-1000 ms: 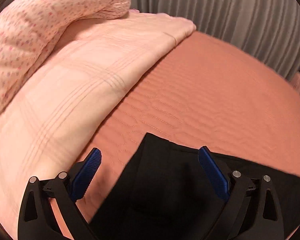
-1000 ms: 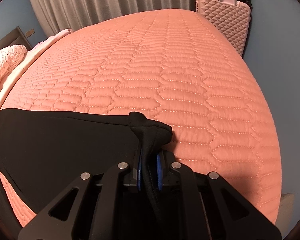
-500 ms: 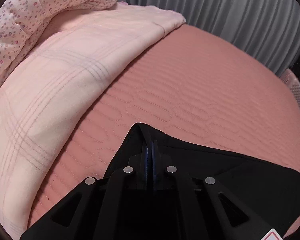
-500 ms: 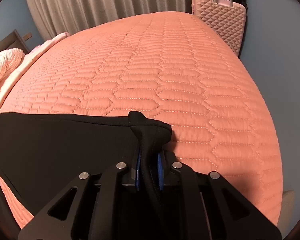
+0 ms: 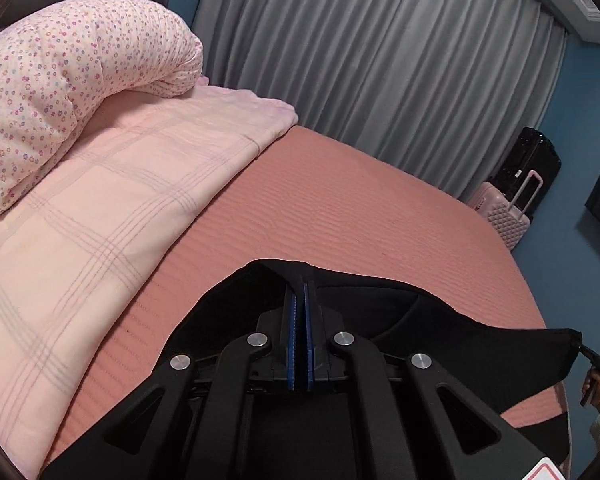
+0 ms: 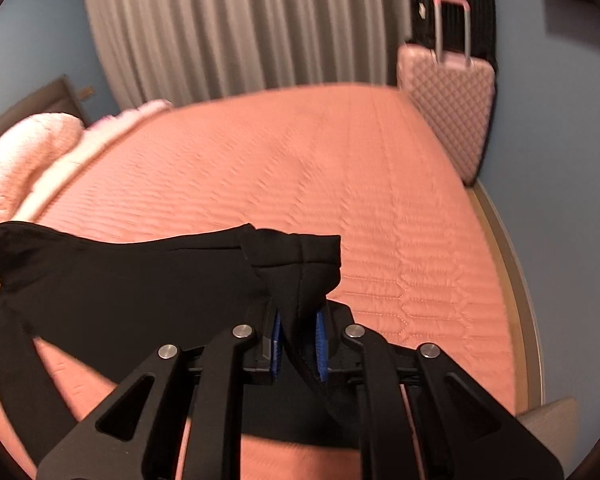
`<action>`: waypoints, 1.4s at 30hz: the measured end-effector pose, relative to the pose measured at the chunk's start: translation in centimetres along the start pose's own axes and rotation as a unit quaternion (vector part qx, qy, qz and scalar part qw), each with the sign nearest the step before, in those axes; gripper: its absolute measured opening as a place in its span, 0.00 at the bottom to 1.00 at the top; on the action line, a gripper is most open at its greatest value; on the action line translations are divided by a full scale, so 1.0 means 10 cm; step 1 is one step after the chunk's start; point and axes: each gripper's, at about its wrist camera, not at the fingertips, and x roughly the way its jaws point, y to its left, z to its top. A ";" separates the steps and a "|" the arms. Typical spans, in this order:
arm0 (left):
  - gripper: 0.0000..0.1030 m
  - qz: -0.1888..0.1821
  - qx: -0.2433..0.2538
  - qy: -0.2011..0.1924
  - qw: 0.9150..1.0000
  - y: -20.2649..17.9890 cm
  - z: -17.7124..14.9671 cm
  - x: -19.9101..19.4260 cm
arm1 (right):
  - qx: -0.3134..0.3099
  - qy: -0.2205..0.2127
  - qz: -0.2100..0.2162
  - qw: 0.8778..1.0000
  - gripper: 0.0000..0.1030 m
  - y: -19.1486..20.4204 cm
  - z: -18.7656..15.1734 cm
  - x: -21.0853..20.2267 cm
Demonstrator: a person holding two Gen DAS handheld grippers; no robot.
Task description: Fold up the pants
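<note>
Left wrist view: the left tongs sit at the lower middle of the frame, blue pads clenched on a fold of the black stretchy fabric pants, which show between the pads.
Pants, left view: the black cloth runs from the tongs toward the lower right of the frame, lifted off the bed, its far corner pulled up to a point at the right edge.
Right tongs, left view: the right tongs appear small at the right edge, gripping that far corner; a hand with a pale sleeve holds them.
Right wrist view: at the lower middle of the frame the right tongs are closed on a bunched, thick fold of the pants; cloth fills the gap between the blue pads.
Pants, right view: the hem stretches from the tongs to the left edge of the frame, held above the bed, with a strip hanging down at lower left.
Bed: a salmon-pink quilted bedspread covers the middle of both frames.
Bedding: a pale pink checked blanket lies folded at the left, with a floral-print pink rolled duvet resting on top at upper left.
Background: grey pleated curtains hang behind the bed; a pink diamond-textured hard suitcase stands beside the bed's far corner, a black suitcase behind it.
Sharpness: the right wrist frame is motion-blurred.
</note>
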 end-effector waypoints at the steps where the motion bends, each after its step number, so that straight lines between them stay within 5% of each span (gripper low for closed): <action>1: 0.02 -0.009 -0.001 -0.003 1.000 -0.01 -0.04 -0.14 | -0.007 -0.007 0.006 1.000 0.12 0.05 -0.01 -0.15; 10: 0.04 -0.022 -0.011 0.007 1.000 0.22 -0.74 -1.32 | -0.054 -0.017 0.037 0.998 0.12 0.31 -0.65 -1.58; 16: 0.04 0.032 -0.031 0.054 0.998 0.69 -1.40 -1.52 | -0.031 0.050 0.006 0.998 0.12 0.09 -1.36 -1.69; 20: 0.04 0.108 -0.018 0.110 0.988 0.92 -1.81 -1.35 | 0.006 0.078 -0.047 0.996 0.39 -0.06 -1.74 -1.62; 21: 0.04 0.127 -0.010 0.116 0.985 0.94 -1.88 -1.36 | 0.016 0.078 -0.054 0.995 0.39 -0.10 -1.79 -1.64; 26: 0.04 0.200 -0.027 0.108 0.973 1.14 -2.01 -1.77 | 0.049 0.061 -0.081 0.994 0.63 -0.15 -1.87 -1.95; 28: 0.04 0.224 0.008 0.110 0.968 0.99 -1.94 -1.89 | 0.053 0.055 -0.094 0.993 0.63 -0.13 -1.88 -2.05; 32: 0.11 0.211 0.118 0.094 0.966 0.11 -1.76 -1.89 | 0.072 0.063 -0.115 0.989 0.64 -0.04 -1.91 -2.14; 36: 0.27 0.132 0.182 0.094 0.970 -0.95 -1.77 -1.53 | 0.128 0.062 -0.097 0.985 0.76 -0.04 -1.90 -2.23; 42: 0.28 0.035 0.185 0.126 0.974 -2.25 -2.10 -0.98 | 0.244 0.073 -0.052 0.966 0.76 -0.05 -1.84 -2.14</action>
